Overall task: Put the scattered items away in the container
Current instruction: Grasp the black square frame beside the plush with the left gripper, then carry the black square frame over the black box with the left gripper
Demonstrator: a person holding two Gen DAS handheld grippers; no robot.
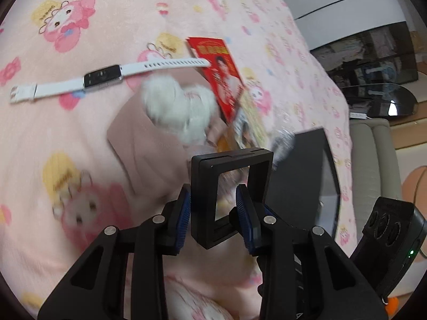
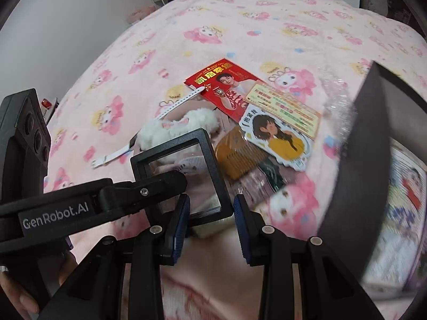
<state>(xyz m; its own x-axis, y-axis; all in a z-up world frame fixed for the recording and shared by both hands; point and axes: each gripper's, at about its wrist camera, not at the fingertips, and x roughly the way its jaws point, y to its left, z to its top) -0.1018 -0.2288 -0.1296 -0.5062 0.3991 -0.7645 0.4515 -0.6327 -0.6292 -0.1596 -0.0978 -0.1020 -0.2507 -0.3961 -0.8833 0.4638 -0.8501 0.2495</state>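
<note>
The left gripper (image 1: 213, 218), nearest the lens, is clamped on a square black plastic display frame with a clear window (image 1: 231, 184), held above the pink cartoon-print blanket (image 1: 80, 138); the right gripper (image 2: 211, 221) flanks the frame's near corner, contact unclear. Farther off lie a white-strapped smartwatch (image 1: 102, 78), white fluffy toy (image 1: 184, 106), red printed card (image 1: 221, 77) and an amber comb (image 2: 234, 154), all untidied. The dark-walled container (image 2: 355, 160) at right holds printed cards, so most work remains.
</note>
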